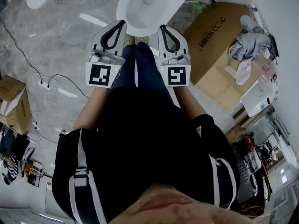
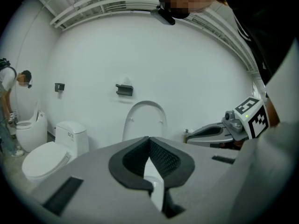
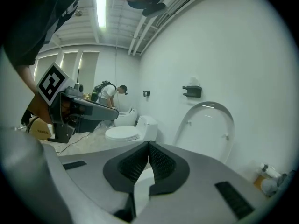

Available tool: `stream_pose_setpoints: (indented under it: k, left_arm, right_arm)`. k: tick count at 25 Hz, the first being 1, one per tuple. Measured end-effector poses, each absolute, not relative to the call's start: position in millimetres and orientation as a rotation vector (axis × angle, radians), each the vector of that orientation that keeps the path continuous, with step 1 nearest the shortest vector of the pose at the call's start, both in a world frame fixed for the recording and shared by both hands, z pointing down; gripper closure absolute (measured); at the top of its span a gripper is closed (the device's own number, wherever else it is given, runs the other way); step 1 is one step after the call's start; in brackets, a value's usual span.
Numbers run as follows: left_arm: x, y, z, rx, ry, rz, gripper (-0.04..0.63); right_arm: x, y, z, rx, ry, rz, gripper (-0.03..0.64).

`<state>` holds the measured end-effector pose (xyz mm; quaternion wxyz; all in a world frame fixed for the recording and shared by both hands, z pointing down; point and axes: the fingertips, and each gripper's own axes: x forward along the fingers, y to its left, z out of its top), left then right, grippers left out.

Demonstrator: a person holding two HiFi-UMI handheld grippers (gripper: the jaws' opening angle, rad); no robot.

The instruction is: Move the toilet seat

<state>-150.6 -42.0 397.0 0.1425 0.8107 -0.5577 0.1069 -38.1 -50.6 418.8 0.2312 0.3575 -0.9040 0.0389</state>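
L gripper (image 1: 120, 24) jaws together, empty; R gripper (image 1: 163, 29) same; toilet seat (image 2: 145, 118) upright, base hid by gripper; bowl (image 1: 127, 10) cut off

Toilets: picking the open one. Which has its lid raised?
The white ceramic toilet straight ahead, lid upright against the wall; the white tank toilet at left is shut.

The toilet seat (image 2: 145, 120) was white, glossy and oval, with two small bumpers on the face turned outward. It stood raised, nearly upright, leaning back against the white wall (image 2: 187, 69) behind the open toilet bowl (image 1: 126, 13). Light glinted near its rounded top edge.
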Motion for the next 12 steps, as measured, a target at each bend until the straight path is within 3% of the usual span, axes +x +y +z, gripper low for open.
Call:
stream_pose_setpoints:
  k: [12]
  left_arm:
    - [-157,-40,508,2.266,-1.571,0.413,0.588]
  right_arm:
    - [-29,-49,521,0.902,-2.399,0.147,0.592]
